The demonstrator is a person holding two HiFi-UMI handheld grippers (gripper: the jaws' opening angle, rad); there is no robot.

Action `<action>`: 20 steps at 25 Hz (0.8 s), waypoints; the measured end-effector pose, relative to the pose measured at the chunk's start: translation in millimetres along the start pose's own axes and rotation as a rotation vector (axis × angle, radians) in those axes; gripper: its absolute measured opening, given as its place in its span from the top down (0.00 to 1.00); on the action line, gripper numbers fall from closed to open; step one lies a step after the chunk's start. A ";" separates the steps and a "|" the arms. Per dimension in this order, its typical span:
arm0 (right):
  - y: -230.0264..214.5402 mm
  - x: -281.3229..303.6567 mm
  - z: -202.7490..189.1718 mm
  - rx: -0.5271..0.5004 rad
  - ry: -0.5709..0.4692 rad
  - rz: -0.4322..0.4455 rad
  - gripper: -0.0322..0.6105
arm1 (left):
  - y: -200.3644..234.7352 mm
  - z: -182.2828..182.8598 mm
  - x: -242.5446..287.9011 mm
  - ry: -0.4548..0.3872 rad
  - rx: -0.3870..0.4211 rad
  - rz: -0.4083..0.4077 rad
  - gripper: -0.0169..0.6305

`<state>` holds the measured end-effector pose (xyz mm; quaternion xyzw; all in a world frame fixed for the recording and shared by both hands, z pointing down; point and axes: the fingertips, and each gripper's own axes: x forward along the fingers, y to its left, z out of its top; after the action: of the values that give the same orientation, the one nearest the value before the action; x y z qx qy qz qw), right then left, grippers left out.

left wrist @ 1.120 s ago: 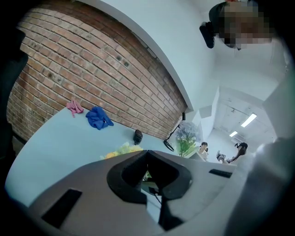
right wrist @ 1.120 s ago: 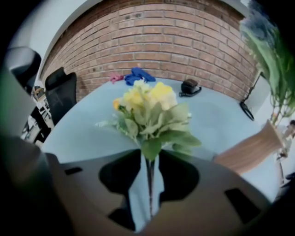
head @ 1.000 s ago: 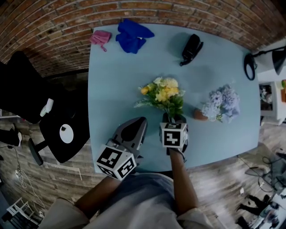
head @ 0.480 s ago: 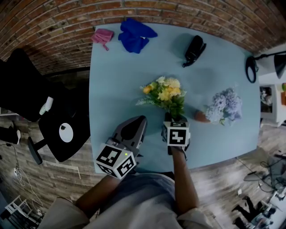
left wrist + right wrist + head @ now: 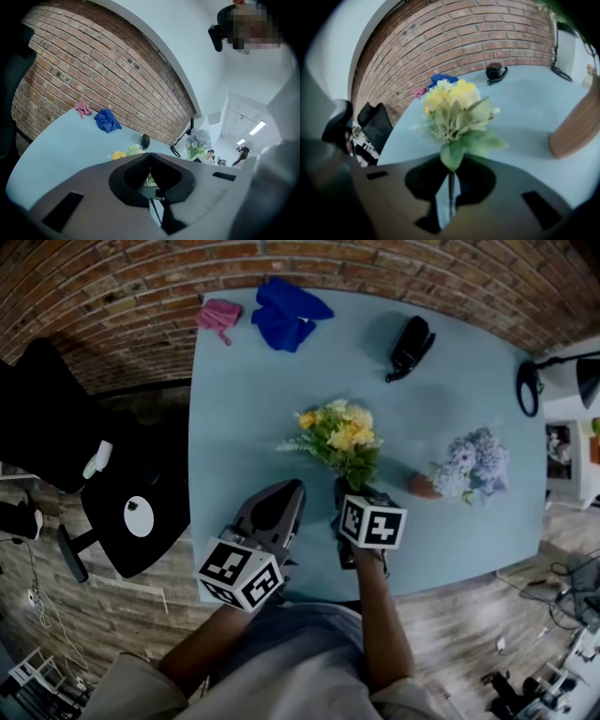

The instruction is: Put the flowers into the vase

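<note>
A bouquet of yellow and white flowers [image 5: 339, 439] with green leaves lies mid-table on the pale blue table [image 5: 244, 427]. My right gripper [image 5: 349, 488] reaches its near end; in the right gripper view the thin stem [image 5: 451, 187] runs between the closing jaws of that gripper [image 5: 451, 161], with a strip of table still showing beside it. The blooms [image 5: 457, 105] stand just beyond the tips. A brown vase [image 5: 420, 484] holding purple flowers [image 5: 473, 463] sits to the right; its side [image 5: 576, 122] shows close by. My left gripper [image 5: 284, 498] hovers shut and empty at the near edge, its tips [image 5: 150, 154] meeting.
A blue cloth [image 5: 286, 315] and a pink cloth [image 5: 218, 313] lie at the far edge near the brick wall. A black object [image 5: 410, 343] rests far right of centre. A lamp [image 5: 530, 385] stands at the right edge, a black office chair [image 5: 56, 427] off the left.
My right gripper has rolled, its marker cube tipping right, and the bouquet has shifted slightly left with it. The left gripper has stayed put.
</note>
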<state>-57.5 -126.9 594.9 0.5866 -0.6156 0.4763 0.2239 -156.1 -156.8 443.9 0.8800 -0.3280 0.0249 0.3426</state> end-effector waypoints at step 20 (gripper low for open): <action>63.1 -56.2 22.5 0.045 -0.132 0.242 0.87 | 4.1 5.2 -9.6 -0.027 -0.020 0.019 0.95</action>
<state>-98.3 -126.3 517.5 0.5429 -0.6845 0.4739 0.1105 -167.0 -156.9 439.7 0.8738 -0.3411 0.0130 0.3465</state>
